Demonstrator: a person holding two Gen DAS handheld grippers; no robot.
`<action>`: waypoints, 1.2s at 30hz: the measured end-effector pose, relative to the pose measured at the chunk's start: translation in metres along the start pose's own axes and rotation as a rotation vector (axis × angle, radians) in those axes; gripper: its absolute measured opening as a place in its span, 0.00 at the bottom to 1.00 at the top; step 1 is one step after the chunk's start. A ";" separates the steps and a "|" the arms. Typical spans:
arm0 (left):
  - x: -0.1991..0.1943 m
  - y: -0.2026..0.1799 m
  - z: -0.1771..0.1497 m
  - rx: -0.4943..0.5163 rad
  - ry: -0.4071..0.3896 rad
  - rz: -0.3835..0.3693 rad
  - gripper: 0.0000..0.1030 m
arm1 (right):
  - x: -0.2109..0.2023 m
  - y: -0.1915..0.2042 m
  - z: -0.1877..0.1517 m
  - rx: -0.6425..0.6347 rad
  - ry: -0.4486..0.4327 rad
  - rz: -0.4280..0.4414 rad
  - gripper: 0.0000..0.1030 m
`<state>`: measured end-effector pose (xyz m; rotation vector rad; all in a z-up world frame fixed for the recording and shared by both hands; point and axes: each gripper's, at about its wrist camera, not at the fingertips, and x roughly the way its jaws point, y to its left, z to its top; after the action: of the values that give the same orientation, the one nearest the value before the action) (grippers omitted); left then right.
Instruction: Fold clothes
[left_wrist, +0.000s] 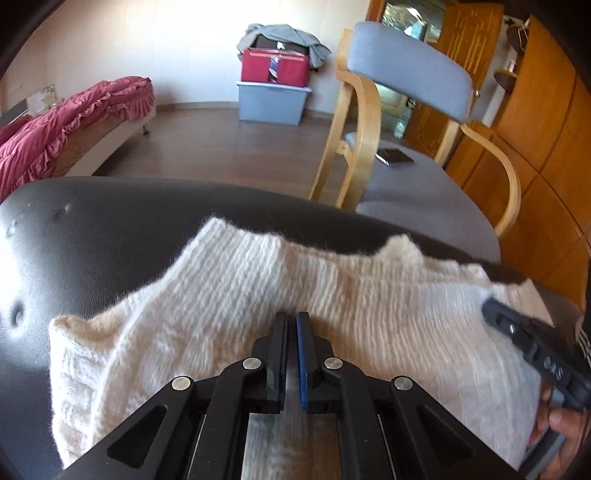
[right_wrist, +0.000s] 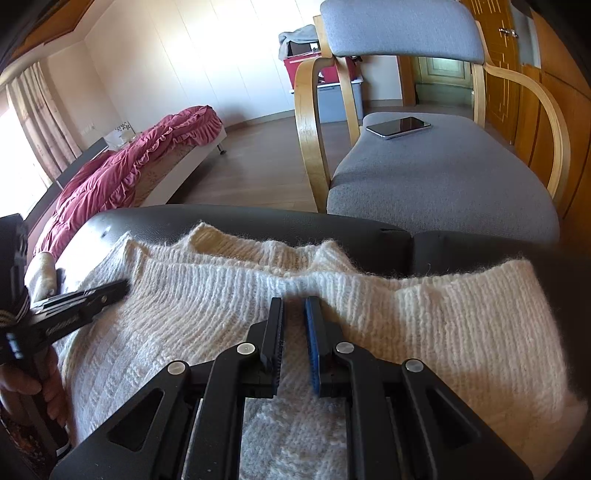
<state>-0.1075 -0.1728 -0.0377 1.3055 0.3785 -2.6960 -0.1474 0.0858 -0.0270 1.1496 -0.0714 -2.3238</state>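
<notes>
Both hand-held grippers point down at a white ribbed knit sweater (left_wrist: 236, 295) that lies spread on a black padded surface (left_wrist: 92, 229). On the left hand-held gripper (left_wrist: 291, 323) the jaws stand nearly together with only a thin slit between the pads, and whether they pinch any knit cannot be told. The right hand-held gripper (right_wrist: 294, 308) shows a slightly wider slit, its jaws closed down with the tips at a raised fold of the sweater; whether yarn is caught there is not clear. Each camera sees the other tool from the side, with fingers of a hand (left_wrist: 561, 435) around its handle. Beyond the black surface stands a grey-cushioned wooden armchair (right_wrist: 443, 170) with a phone (right_wrist: 399, 127) on its seat. A bed with a red quilt (right_wrist: 122, 166) stands by the wall.
</notes>
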 end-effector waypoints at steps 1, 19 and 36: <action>0.001 0.002 0.001 -0.009 -0.013 -0.001 0.04 | 0.000 0.000 0.000 0.001 0.000 0.001 0.13; -0.012 0.080 -0.020 -0.359 -0.129 -0.183 0.05 | -0.018 0.053 -0.002 -0.213 -0.058 0.189 0.13; -0.015 0.087 -0.026 -0.390 -0.136 -0.163 0.04 | -0.047 0.004 0.008 -0.079 -0.032 -0.032 0.20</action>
<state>-0.0599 -0.2498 -0.0563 1.0142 0.9734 -2.6305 -0.1283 0.1045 0.0130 1.0821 0.0271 -2.3516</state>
